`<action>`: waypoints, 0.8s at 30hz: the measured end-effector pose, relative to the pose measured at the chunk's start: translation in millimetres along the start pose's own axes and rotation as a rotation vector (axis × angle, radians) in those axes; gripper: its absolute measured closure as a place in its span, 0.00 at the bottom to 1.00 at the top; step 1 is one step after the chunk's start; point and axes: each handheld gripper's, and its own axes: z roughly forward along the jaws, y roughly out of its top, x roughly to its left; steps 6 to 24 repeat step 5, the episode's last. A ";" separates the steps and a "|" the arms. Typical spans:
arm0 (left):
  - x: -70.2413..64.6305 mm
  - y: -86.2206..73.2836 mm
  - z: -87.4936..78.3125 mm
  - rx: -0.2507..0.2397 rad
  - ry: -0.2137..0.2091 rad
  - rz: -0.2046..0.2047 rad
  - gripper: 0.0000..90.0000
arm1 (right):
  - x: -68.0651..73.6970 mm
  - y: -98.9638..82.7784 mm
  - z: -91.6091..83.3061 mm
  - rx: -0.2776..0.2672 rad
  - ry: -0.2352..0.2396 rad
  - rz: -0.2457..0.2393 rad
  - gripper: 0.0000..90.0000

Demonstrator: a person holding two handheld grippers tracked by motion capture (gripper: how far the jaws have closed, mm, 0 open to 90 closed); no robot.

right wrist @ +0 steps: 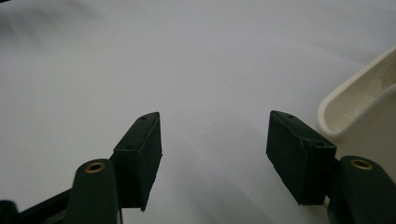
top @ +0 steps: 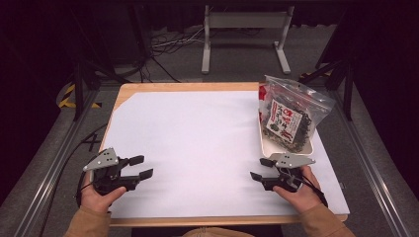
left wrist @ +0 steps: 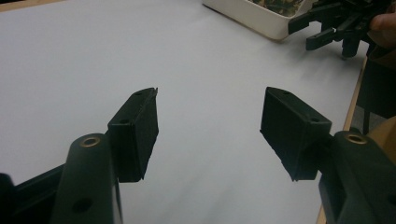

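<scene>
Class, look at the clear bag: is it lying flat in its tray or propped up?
Propped up: the clear bag leans above the tray rim.

high view: overhead, forward-down | tool views: low, close | shared: white sheet (top: 197, 143)

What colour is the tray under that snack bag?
Cream-white. The tray shows best in the high view, under the clear snack bag.

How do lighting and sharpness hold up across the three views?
High view: white sheet brightly lit, surroundings near black, bag slightly soft. Left gripper view: open left gripper sharp, right gripper and tray blurred. Right gripper view: open jaws crisp, tray corner soft, dim shading top left.
</scene>
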 end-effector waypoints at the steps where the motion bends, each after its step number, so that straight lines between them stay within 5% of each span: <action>1: -0.1 -0.2 0.1 0.002 -0.001 -0.002 0.42 | -0.2 -0.2 0.0 0.001 0.000 0.001 0.40; 24: 0.0 -0.9 1.4 0.006 0.003 -0.006 0.42 | -0.2 0.0 -0.8 0.003 0.005 -0.003 0.41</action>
